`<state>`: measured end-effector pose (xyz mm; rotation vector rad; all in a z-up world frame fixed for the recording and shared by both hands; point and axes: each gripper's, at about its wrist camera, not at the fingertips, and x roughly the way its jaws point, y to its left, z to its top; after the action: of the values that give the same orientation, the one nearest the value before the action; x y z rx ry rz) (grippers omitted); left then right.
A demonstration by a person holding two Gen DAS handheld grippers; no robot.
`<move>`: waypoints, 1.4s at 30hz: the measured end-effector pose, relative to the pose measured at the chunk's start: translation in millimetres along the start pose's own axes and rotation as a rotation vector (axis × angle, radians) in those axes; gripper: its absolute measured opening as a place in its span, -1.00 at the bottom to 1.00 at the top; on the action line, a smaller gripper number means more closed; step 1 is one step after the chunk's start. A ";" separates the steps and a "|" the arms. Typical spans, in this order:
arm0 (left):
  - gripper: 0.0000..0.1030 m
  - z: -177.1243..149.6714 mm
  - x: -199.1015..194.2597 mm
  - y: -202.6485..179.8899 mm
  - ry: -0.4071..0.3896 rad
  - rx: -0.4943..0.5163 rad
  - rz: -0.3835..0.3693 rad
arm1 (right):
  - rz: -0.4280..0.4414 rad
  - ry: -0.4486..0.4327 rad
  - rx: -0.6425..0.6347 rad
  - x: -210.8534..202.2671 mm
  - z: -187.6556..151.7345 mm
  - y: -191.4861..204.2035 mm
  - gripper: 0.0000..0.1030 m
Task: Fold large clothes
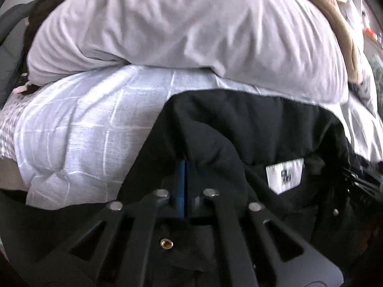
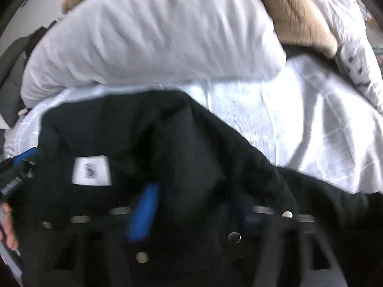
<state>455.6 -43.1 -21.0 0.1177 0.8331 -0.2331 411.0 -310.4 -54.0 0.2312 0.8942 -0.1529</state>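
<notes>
A black padded jacket (image 1: 239,124) (image 2: 167,131) with a white label (image 1: 284,173) (image 2: 92,171) inside its collar lies on the bed in front of both grippers. My left gripper (image 1: 183,165) is shut, its blue pads pressed together on a bunched fold of the jacket's edge. In the blurred right wrist view, my right gripper (image 2: 194,191) has a thick fold of the jacket packed between its blue pad (image 2: 143,210) and the other finger. The left gripper's blue pad (image 2: 22,160) and a hand (image 2: 7,224) show at that view's left edge.
The jacket rests on a pale checked quilt (image 1: 83,131) (image 2: 311,124). Behind it lies a bulky white duvet (image 1: 179,35) (image 2: 148,38). A tan fleece (image 1: 335,16) (image 2: 304,12) and a white puffer coat with snaps (image 2: 354,55) sit at the back right. Dark grey fabric (image 1: 12,47) is at the left.
</notes>
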 end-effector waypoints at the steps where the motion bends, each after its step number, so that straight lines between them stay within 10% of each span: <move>1: -0.98 -0.5 -3.9 -2.7 -0.019 0.001 -0.003 | -0.017 -0.045 -0.009 -7.1 -3.8 -0.5 -0.75; 8: -0.98 28.6 -50.3 -30.3 -0.239 -0.060 -0.094 | -0.247 -0.355 0.071 -69.6 16.4 -22.5 -1.00; 11: -0.96 41.5 -26.5 -43.2 -0.183 -0.029 -0.056 | -0.173 -0.281 0.108 -59.2 47.2 -40.6 -1.00; 15: -0.38 32.1 4.4 -44.3 -0.013 0.007 -0.001 | -0.119 -0.216 0.100 -67.5 48.9 -47.5 -0.76; 18: 0.56 17.4 -21.6 -40.0 -0.065 0.032 0.005 | -0.113 -0.188 0.042 -96.2 34.0 -41.6 -0.05; 22: 0.56 0.9 -45.8 -31.4 -0.067 0.112 0.107 | -0.066 -0.159 -0.025 -153.0 7.4 -39.2 0.28; 27: 0.50 -37.9 -18.0 -20.1 0.220 0.213 0.245 | -0.121 -0.108 -0.123 -222.6 -27.3 -41.4 0.43; 42: 0.63 -145.7 -214.8 -17.8 0.106 0.076 -0.114 | -0.307 -0.054 -0.110 -345.1 -130.1 -126.3 0.61</move>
<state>207.0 2.0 41.3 0.1546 0.9377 -0.3689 71.2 -385.8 121.4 -0.0137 0.8777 -0.3920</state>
